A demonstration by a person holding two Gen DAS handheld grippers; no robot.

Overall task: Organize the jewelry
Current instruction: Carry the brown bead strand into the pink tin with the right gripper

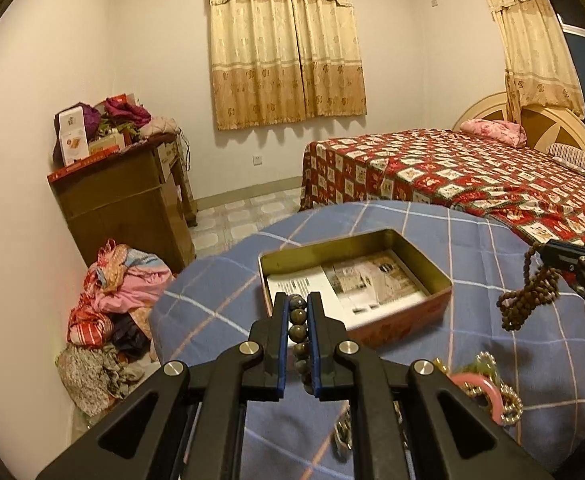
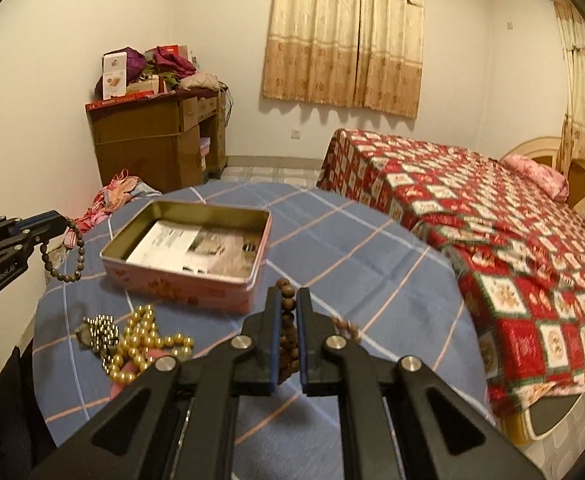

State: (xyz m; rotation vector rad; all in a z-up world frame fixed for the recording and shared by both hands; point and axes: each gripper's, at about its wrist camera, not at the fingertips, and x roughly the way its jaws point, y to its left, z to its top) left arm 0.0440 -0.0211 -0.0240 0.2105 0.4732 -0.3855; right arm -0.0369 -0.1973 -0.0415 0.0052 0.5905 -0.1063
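Note:
My left gripper (image 1: 296,299) is shut on a bracelet of large dark beads (image 1: 297,322), held above the near edge of an open pink tin (image 1: 404,326). Seen from the right wrist, that bracelet (image 2: 70,260) hangs as a loop from the left gripper (image 2: 62,219), left of the tin (image 2: 180,288). My right gripper (image 2: 288,293) is shut on a string of small brown beads (image 2: 287,320), which dangles from it (image 1: 526,300) to the right of the tin. Printed paper lines the tin's floor. More jewelry (image 2: 140,340) lies heaped on the cloth: gold pearls, metallic beads, a pink bangle (image 1: 488,390).
Everything rests on a round table under a blue checked cloth (image 2: 352,248). A bed with a red patterned cover (image 2: 492,220) stands close on the right. A brown cabinet (image 1: 124,208) and a heap of clothes (image 1: 108,300) on the floor are to the left.

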